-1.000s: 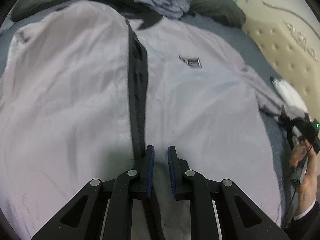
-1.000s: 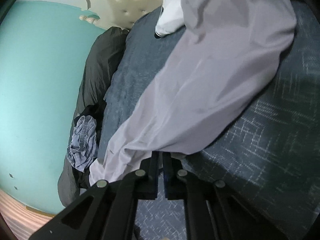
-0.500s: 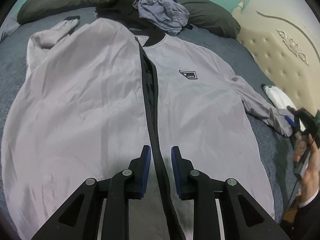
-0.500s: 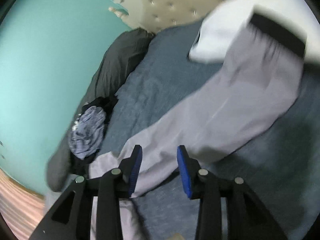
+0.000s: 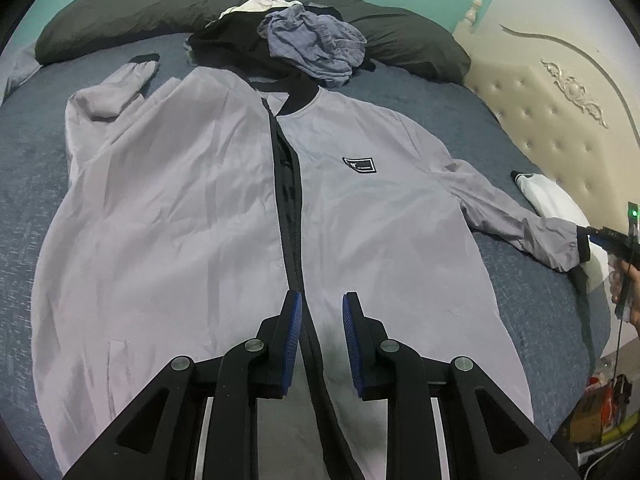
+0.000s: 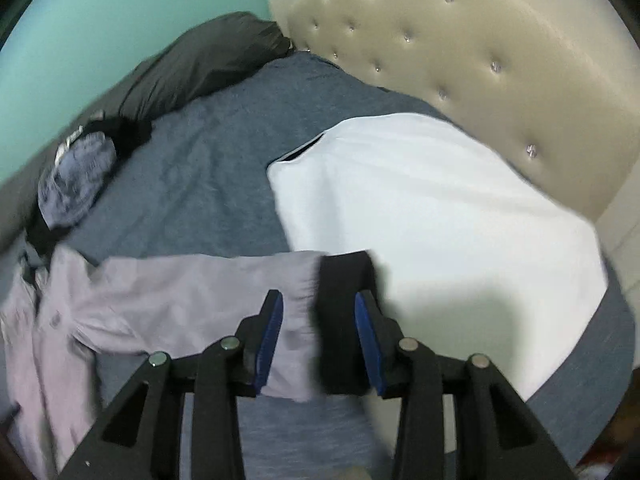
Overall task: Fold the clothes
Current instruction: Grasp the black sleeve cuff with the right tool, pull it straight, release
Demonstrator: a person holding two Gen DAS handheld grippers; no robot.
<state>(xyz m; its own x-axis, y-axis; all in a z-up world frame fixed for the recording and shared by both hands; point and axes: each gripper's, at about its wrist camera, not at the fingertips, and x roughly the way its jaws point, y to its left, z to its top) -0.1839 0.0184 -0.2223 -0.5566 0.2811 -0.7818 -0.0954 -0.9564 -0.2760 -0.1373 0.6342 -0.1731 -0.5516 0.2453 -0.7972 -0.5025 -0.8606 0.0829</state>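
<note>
The right gripper is seen above a bed covered in blue cloth, its jaws apart with nothing pressed between the blue pads. Below the jaws a grey sleeve is laid out across the bed, and its black cuff is seen in the gap, just over the near edge of a white pillow. The pillow is set against a tufted headboard at the bed's right side. A dark bolster is laid along the far edge beside a teal wall. A crumpled blue garment is piled at the left edge. The view is blurred.
</note>
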